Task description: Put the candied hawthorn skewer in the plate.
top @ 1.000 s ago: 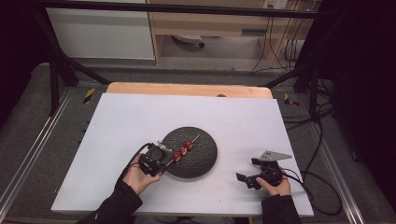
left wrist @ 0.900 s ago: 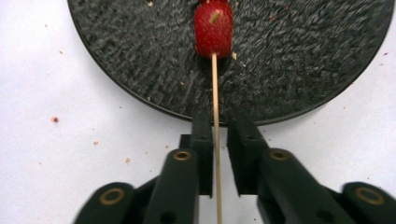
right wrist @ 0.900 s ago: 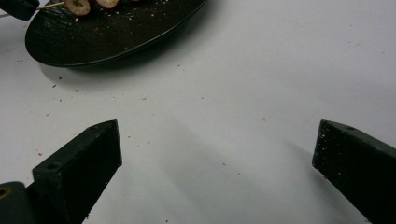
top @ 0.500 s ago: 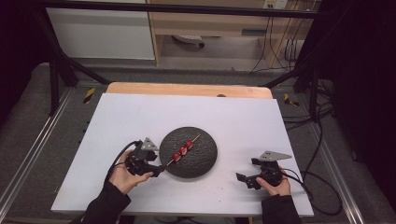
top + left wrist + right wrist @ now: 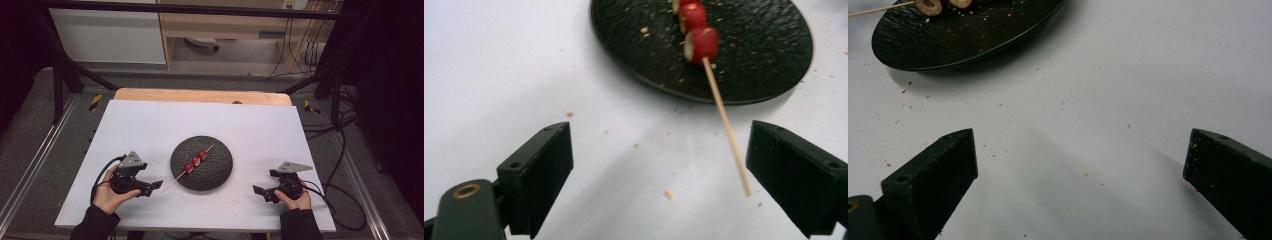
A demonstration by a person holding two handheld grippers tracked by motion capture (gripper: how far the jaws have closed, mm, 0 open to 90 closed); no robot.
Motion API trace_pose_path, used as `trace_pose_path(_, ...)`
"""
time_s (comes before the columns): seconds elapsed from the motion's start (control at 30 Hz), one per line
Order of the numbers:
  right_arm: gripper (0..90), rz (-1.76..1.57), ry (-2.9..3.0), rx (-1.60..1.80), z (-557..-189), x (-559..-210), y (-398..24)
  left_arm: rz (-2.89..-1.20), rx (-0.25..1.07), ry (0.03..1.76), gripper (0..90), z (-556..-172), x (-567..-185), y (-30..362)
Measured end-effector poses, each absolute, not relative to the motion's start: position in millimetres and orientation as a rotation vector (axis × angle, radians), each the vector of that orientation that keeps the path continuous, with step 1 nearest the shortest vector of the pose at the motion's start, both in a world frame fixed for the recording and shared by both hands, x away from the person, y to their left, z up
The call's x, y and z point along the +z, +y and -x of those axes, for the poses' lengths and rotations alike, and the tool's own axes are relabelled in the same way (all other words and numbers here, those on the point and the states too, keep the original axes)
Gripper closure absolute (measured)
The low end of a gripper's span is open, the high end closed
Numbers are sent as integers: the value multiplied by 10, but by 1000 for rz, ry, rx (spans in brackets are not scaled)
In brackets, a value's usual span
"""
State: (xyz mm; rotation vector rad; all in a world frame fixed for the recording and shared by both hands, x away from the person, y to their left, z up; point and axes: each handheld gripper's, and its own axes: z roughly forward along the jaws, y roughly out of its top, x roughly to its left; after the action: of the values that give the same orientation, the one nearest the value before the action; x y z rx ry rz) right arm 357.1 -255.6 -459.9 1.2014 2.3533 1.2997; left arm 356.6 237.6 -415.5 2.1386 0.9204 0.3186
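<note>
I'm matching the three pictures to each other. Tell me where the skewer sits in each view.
High view: the skewer lies across the black plate at centre, stick end pointing lower left past the rim.
Left gripper view: skewer at upper right, its stick running down between the jaws.
Right gripper view: skewer at the top left edge.
Shared landmark: the black plate.

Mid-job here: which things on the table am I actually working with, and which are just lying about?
Likely in play:
- skewer with red pieces, lying on the plate, stick end overhanging toward the left gripper
- black plate
- left gripper, open, near the stick end
- right gripper, open, off to the side

Lying about:
- crumbs on the white table
</note>
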Motion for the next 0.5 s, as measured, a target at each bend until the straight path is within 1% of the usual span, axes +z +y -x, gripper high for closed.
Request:
trace_pose_path(0.07,13,-1201,2355,1298,-3571,-4600,-2556,-2129,337,931,121,-3540,-4220,2435)
trace_pose_path(0.37,9,-1206,2355,1301,-3563,-4600,-2553,-2074,331,968,110,-3463,-4440,2677)
trace_pose_path(0.5,8,-1206,2354,1302,-3559,-4600,-2554,-2073,343,973,110,-3453,-4465,2730)
